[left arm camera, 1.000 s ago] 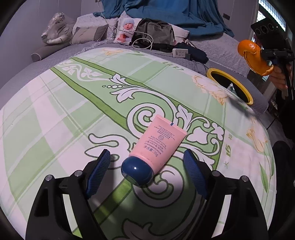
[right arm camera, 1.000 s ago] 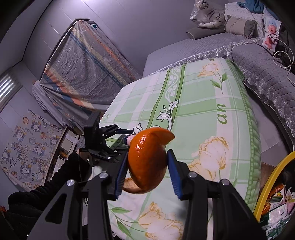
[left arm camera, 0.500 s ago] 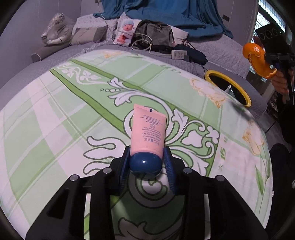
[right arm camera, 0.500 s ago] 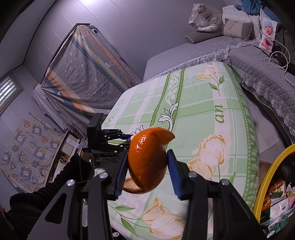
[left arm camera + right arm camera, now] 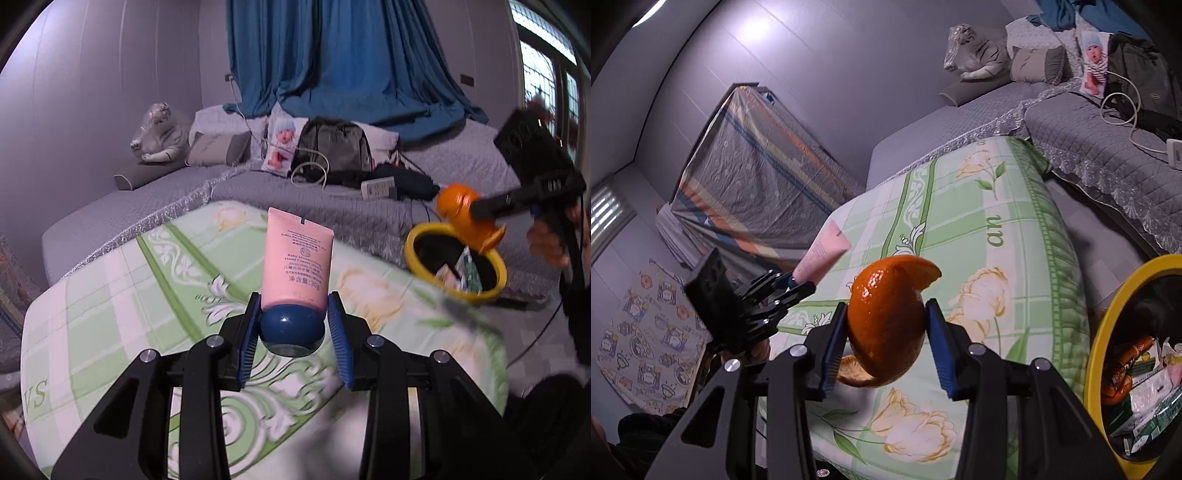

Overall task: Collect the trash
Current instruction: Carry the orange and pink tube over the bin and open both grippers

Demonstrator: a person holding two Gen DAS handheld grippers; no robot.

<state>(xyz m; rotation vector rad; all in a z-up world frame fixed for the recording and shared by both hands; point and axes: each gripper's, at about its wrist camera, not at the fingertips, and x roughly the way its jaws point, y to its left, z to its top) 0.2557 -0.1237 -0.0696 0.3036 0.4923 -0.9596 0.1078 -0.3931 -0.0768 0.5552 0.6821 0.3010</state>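
My left gripper (image 5: 292, 326) is shut on the dark blue cap of a pink hand cream tube (image 5: 297, 258), which stands up from the jaws above the green flowered bedspread (image 5: 166, 280). In the right wrist view that same tube (image 5: 822, 254) shows at the left, held aloft by the left gripper (image 5: 798, 284). My right gripper (image 5: 886, 325) is shut on a curled piece of orange peel (image 5: 886, 317). The left wrist view shows this peel (image 5: 467, 218) just above the yellow-rimmed trash bin (image 5: 413, 254), which holds wrappers and cartons.
The yellow bin (image 5: 1108, 325) stands on the floor off the bed's corner. A grey quilted bed (image 5: 369, 218) behind carries a dark bag (image 5: 332, 147), a power strip (image 5: 376, 184), cables, pillows and a wrapped plush toy (image 5: 159, 133). A blue curtain (image 5: 351, 62) hangs at the back.
The left jaws closed on the tube's cap and lifted it off the bedspread, tilting it upright. The right gripper carried the peel to just above the bin.
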